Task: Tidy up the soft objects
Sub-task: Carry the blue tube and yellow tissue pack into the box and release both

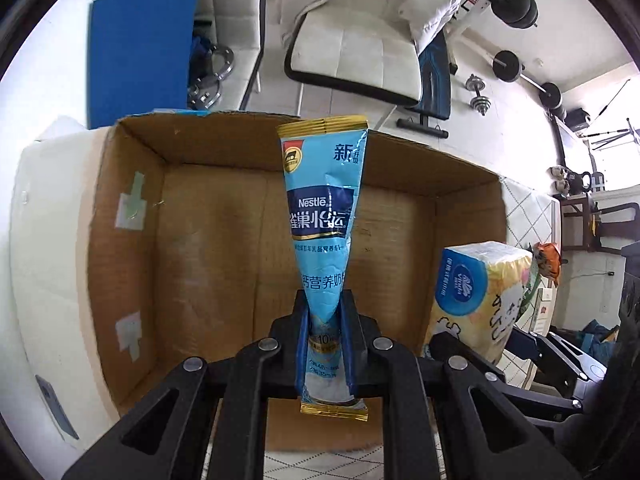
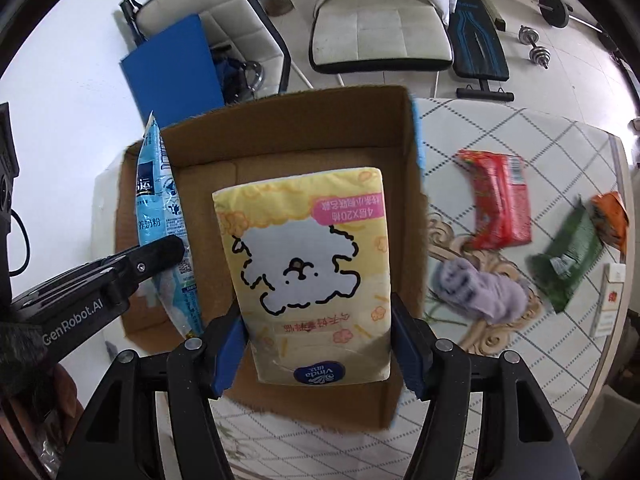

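My left gripper is shut on a long blue Nestle milk powder sachet, held upright over the open cardboard box. The sachet and left gripper also show in the right wrist view. My right gripper is shut on a yellow Vinda tissue pack with a white dog drawing, held over the same box. The tissue pack shows at the box's right side in the left wrist view.
On the patterned tablecloth right of the box lie a red packet, a green packet, an orange packet, a lilac cloth and a white carton. White chairs and dumbbells stand beyond.
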Demonstrator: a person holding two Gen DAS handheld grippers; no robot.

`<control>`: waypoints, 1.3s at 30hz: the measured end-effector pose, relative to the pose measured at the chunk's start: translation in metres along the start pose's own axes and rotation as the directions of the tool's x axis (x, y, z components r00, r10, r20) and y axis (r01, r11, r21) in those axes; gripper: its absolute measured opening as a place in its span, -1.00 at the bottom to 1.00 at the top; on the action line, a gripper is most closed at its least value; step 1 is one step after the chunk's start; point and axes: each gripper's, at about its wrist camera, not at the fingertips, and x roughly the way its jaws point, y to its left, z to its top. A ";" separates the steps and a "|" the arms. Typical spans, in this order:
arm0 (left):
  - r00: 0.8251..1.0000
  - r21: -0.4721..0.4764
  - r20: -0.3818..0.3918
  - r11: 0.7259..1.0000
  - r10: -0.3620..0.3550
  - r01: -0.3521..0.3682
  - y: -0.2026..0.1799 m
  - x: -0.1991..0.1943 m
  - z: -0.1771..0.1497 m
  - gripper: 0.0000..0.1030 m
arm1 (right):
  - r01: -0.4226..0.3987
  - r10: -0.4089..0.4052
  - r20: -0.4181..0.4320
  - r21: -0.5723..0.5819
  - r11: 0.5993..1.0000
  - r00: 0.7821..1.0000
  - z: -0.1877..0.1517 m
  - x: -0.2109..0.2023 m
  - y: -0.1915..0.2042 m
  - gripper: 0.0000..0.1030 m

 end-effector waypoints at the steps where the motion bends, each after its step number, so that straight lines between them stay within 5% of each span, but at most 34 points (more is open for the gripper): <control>1: 1.000 0.003 -0.014 1.000 -0.011 0.011 0.002 0.005 0.005 -0.77 | 0.013 -0.013 -0.004 -0.001 1.000 1.000 0.006 0.008 0.004 0.30; 8: 0.994 0.037 -0.087 0.997 -0.059 0.062 0.007 0.036 0.037 -0.76 | 0.077 -0.077 -0.031 0.009 0.997 0.997 0.039 0.057 0.015 0.31; 15: 0.995 0.075 -0.097 0.997 -0.003 0.011 0.006 0.045 0.042 -0.62 | 0.091 -0.091 -0.052 -0.002 0.996 0.994 0.046 0.070 0.017 0.41; 19: 0.997 0.051 -0.071 0.999 -0.007 0.011 0.011 0.033 0.035 -0.20 | 0.105 -0.105 -0.035 -0.003 0.995 0.994 0.038 0.060 0.017 0.66; 23: 0.999 0.046 -0.027 0.999 0.027 -0.026 0.018 0.021 0.027 0.69 | 0.130 -0.130 -0.033 -0.011 0.991 0.991 0.026 0.048 0.016 0.82; 28: 0.997 0.056 0.029 0.996 0.073 -0.075 0.024 0.003 0.004 0.84 | 0.131 -0.132 -0.027 -0.025 0.991 0.991 0.006 0.033 0.012 1.00; 39: 0.974 0.074 0.174 0.985 0.144 -0.159 0.029 -0.051 -0.059 0.84 | 0.169 -0.165 0.077 -0.051 0.984 0.983 -0.056 -0.015 0.021 1.00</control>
